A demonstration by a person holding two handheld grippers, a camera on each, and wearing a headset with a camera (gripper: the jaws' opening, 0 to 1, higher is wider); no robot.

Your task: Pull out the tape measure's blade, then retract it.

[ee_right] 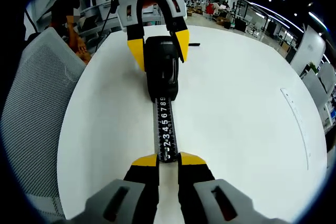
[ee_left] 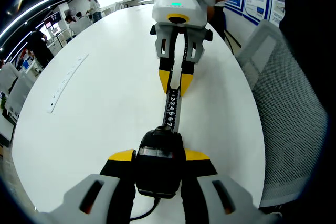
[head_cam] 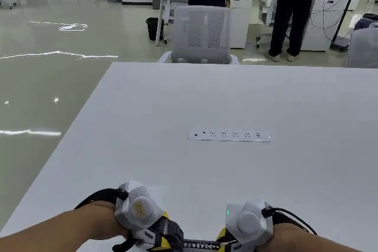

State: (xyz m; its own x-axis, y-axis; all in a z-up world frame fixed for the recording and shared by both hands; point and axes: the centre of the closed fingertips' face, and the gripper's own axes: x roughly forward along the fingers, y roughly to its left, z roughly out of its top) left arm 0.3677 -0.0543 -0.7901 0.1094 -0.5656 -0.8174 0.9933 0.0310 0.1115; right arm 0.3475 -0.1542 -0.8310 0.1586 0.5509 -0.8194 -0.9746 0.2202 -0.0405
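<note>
There are two claws, left claw [ee_left: 160,156] and right claw [ee_right: 168,159], one tape [ee_right: 161,74], one power strip [head_cam: 230,135], one surface [head_cam: 177,92] and two people [head_cam: 293,4] standing beyond.

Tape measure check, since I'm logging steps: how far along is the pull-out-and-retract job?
Done: the left tongs grip the tape measure case, the right tongs pinch the tip of the blade. In hand: a short stretch of blade is out, numbers to 9 showing; one frame can't say whether it's going out or back. Remaining: at least the full retraction.
</note>
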